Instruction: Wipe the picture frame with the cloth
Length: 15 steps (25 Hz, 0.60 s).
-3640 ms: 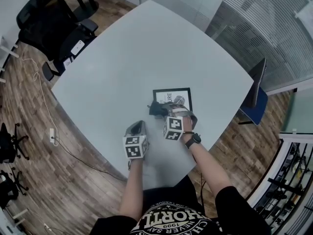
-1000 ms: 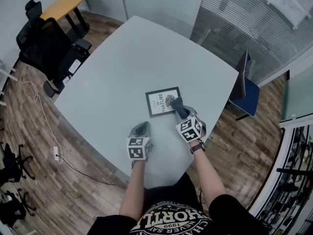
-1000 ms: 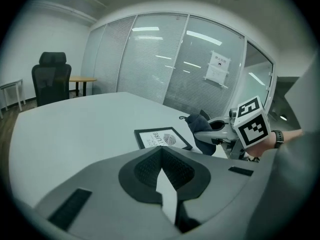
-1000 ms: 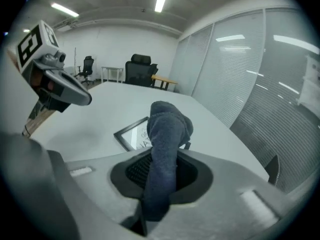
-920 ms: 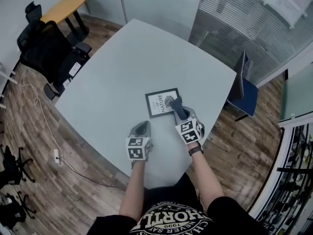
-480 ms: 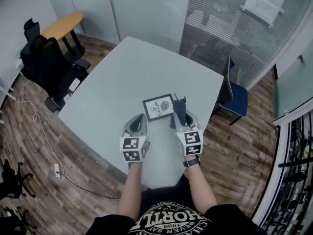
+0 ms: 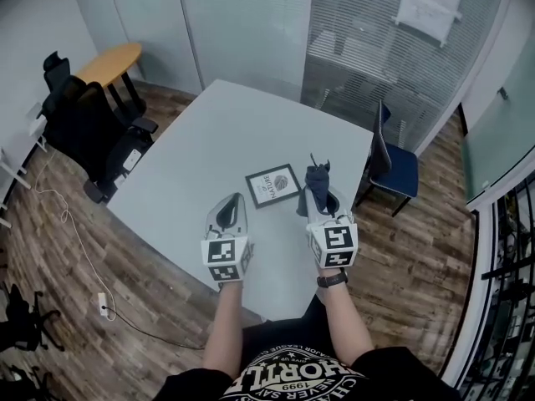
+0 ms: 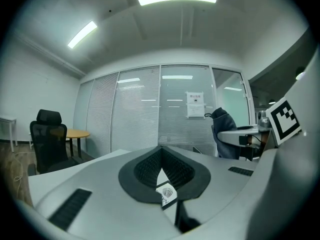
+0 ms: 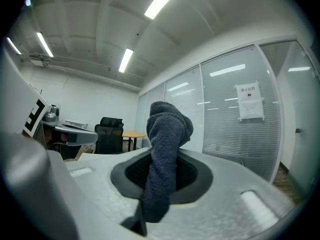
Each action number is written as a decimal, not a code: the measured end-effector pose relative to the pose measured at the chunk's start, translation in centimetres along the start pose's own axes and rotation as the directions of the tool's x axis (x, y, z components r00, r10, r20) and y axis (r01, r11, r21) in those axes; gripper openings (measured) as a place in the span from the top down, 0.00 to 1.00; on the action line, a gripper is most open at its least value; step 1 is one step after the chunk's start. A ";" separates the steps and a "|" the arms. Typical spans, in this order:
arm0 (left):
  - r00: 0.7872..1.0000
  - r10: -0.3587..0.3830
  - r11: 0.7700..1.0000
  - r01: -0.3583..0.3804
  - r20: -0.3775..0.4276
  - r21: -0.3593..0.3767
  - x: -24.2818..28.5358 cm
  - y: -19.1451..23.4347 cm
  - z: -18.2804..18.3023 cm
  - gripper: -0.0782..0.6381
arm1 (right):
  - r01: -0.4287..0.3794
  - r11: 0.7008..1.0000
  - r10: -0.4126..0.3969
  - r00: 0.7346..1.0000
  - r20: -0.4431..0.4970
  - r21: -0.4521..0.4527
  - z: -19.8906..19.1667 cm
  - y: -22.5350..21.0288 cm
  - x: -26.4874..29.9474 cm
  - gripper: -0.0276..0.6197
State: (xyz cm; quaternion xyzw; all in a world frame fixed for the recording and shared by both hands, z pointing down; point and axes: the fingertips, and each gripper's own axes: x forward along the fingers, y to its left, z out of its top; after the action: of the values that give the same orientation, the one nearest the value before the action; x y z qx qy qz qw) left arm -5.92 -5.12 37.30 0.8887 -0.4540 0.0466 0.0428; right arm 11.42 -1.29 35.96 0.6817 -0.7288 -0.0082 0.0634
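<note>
**While Cloth Is Held Clear, Frame Lies Loose**

Since the right gripper (image 7: 318, 194) pinches the dark cloth (image 7: 316, 176) by one fold, a wiping stroke could tug it free. The left gripper (image 7: 231, 202), jaws pressed together on nothing, steadies nothing, so the picture frame (image 7: 273, 185) may slide. Black-rimmed around a white print, it lies flat on the grey table (image 7: 217, 140), just beyond both grippers.

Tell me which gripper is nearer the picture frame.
Right. The right gripper, gripping the cloth, is beside the picture frame on its right; the left gripper sits farther off its left corner.
</note>
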 end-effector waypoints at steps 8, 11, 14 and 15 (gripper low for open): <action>0.999 0.000 1.000 0.001 0.034 -0.019 -2.9 -1.0 -0.2 0.88 | 0.006 1.000 -0.006 1.000 -0.011 -0.020 -0.6 0.6 -3.4 0.85; 1.000 -0.001 0.999 0.003 0.030 -0.050 -3.5 -2.8 -1.1 0.88 | 0.007 1.000 -0.008 1.000 -0.021 -0.019 -1.2 -0.6 -5.6 0.85; 1.000 -0.017 0.998 0.018 0.020 -0.057 -3.6 -4.3 -1.8 0.88 | 0.014 0.999 -0.014 1.000 -0.023 -0.037 -1.8 -1.3 -7.2 0.85; 1.000 -0.021 0.998 0.022 0.019 -0.057 -3.6 -4.7 -2.0 0.88 | 0.014 0.999 -0.015 1.000 -0.024 -0.040 -2.0 -1.4 -7.5 0.85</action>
State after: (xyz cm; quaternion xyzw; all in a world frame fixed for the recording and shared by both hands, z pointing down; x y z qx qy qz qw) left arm -4.31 0.69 38.67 0.8924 -0.4460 0.0251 0.0644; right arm 13.49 6.22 37.16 0.6856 -0.7227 -0.0148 0.0860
